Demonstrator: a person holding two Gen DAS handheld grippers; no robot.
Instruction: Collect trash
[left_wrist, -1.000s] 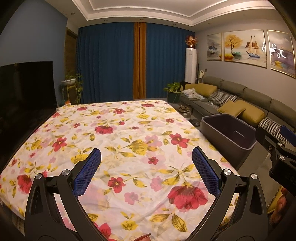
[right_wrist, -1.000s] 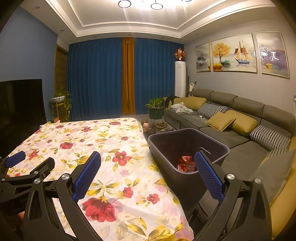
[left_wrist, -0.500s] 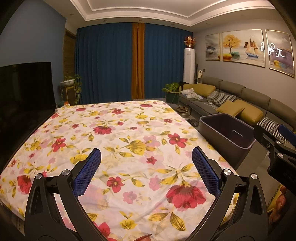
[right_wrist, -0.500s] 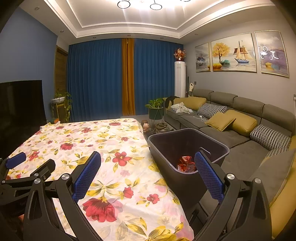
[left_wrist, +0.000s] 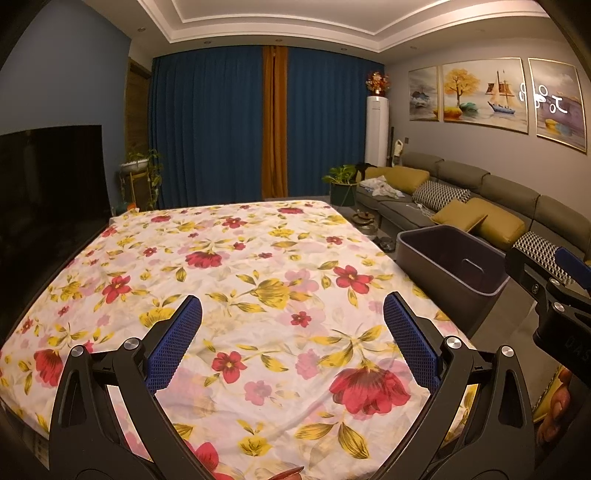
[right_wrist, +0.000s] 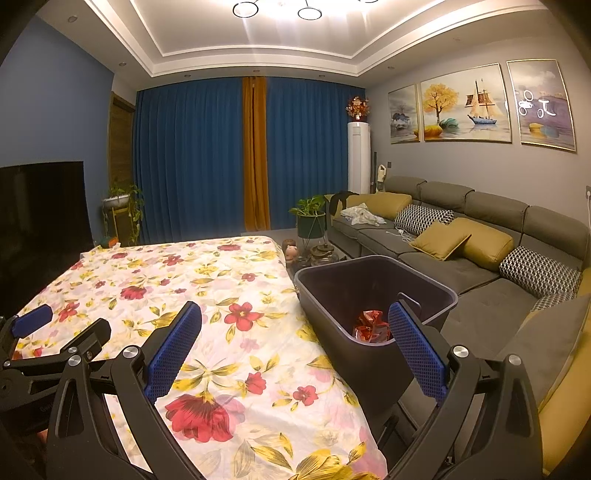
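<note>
A: Item one, nearest: your left hand-held gripper (left_wrist: 291, 339) and right hand-held gripper (right_wrist: 293, 343), both spread wide, empty.

B: Beyond them?

A: The floral-cloth desk (left_wrist: 236, 280), no litter visible. Crumpled red foil trash (right_wrist: 371, 325) lies inside the dark plastic bin (right_wrist: 424, 291) beside it.

B: Step?

A: Likely finishing; you scan for leftovers next.

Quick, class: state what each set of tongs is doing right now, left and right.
Left tongs: open, holding nothing, above the floral tablecloth.
Right tongs: open, holding nothing, near the dark bin.
</note>
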